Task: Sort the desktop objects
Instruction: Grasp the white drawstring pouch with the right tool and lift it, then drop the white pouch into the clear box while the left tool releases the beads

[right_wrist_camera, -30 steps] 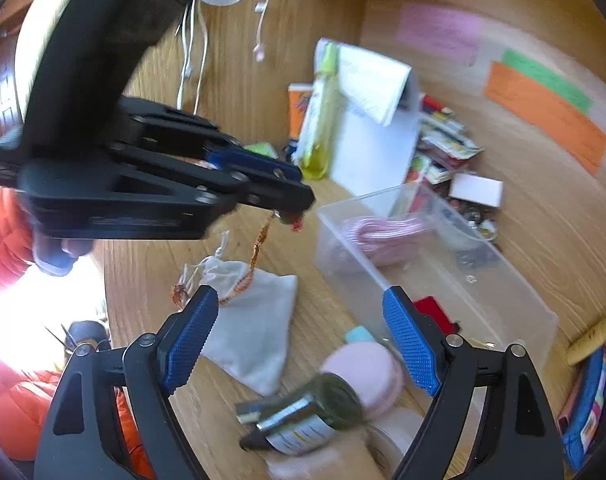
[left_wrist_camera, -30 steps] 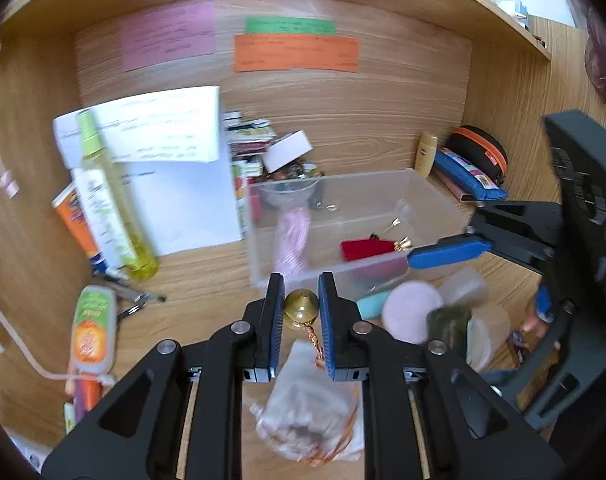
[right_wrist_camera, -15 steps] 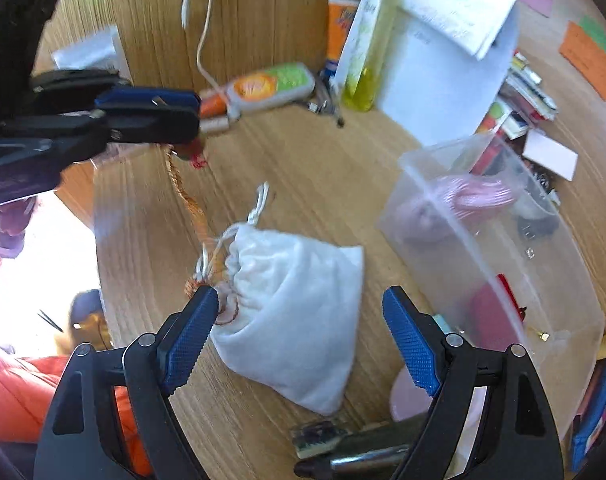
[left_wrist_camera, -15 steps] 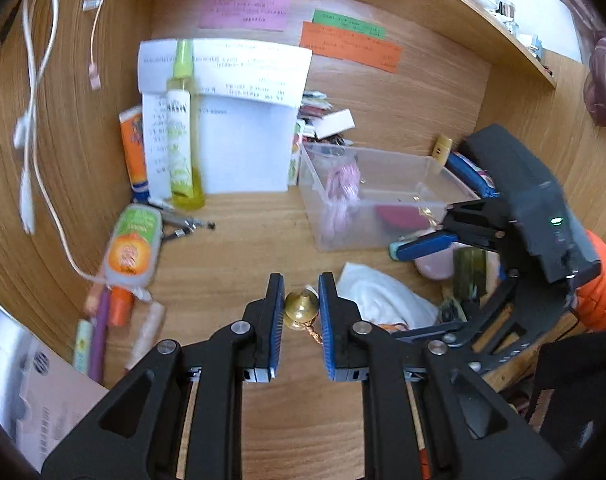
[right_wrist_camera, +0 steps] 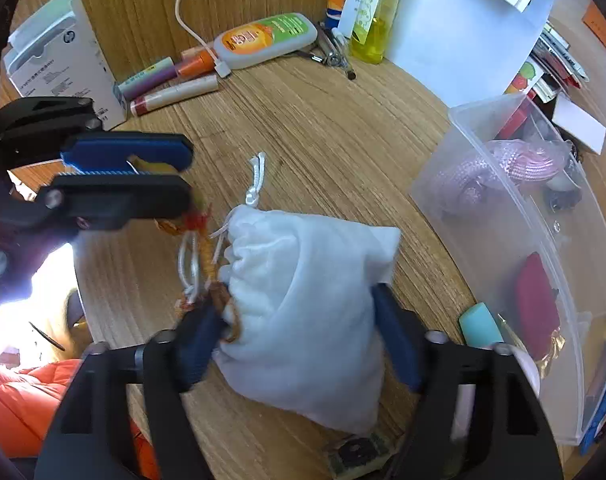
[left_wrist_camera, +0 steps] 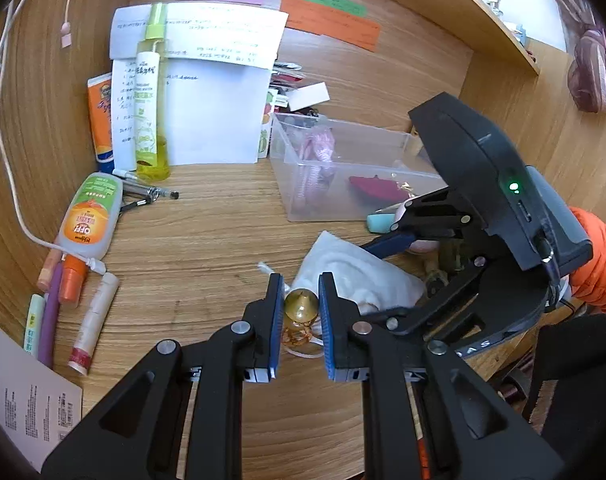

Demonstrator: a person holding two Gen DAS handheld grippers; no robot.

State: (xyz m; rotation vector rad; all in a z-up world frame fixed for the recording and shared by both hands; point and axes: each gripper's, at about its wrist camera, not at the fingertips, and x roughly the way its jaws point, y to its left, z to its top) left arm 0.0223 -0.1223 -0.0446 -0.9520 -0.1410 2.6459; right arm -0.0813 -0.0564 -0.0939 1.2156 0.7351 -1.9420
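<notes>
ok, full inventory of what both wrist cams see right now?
pouch: 1, white drawstring, desk centre, between the right tongs' fingers
gold bell: 1, on an orange cord, clamped in the left tongs
clear bin: 1, right of centre; holds a pink rope and a red item
spray bottle: 1, yellow-green, upright against the back wall
white papers: several, leaning on the back wall
orange tube: 1, left of the bottle
orange-label bottle: 1, lying at left
pens and sticks: about five, left edge
sticky notes: 3, pink, green, orange, on the wall
left tongs: shut on the bell
right tongs: closing round the pouch, blurred
</notes>
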